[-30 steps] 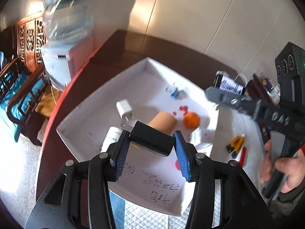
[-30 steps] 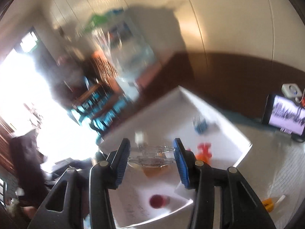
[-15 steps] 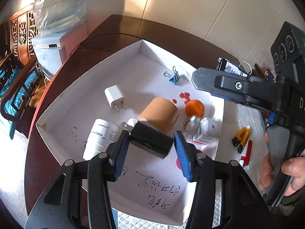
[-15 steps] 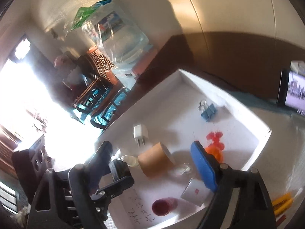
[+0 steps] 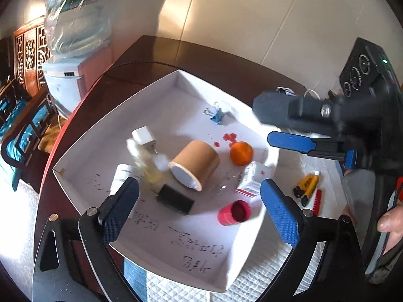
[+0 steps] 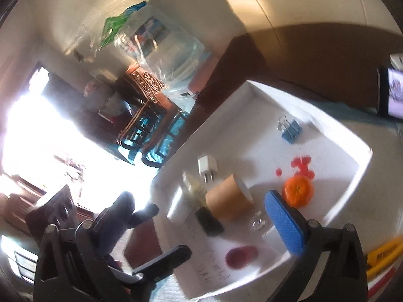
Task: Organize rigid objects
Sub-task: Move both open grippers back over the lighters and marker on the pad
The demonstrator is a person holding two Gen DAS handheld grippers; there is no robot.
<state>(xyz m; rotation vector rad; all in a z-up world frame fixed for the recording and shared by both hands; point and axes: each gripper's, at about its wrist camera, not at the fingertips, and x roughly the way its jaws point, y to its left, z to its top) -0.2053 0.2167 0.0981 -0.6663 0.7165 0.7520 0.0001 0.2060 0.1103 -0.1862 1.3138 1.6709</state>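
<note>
White cardboard forms the tray [image 5: 83,151] on the dark counter [image 5: 105,93], and most of the rigid things now lie in it. From the left: a white bottle [image 5: 121,176], a charger plug [image 5: 144,137], and a blurred clear bottle with a black cap [image 5: 173,200] that a second ago sat pinched in the left hand-held gripper [image 5: 199,209]. That gripper's jaws are opening, spread wide with nothing between the pads, so the bottle is released and seems to be settling on the tray floor against the tape roll [image 5: 194,164].

Further right lie a blue binder clip [image 5: 216,115], a clear clip [image 5: 226,182], an orange [image 5: 241,153], a small white box [image 5: 253,180] and a red cap [image 5: 235,212]. The clear clip was in the right hand-held gripper [image 5: 274,125] a second ago; its jaws are opening too, with nothing held.

Both drops look done, so two more things are sorted. Still outside the tray, on the white cloth at the right, are a yellow cutter [image 5: 306,185] and a red pen [image 5: 316,201], which I judge the next ones to fetch.
</note>
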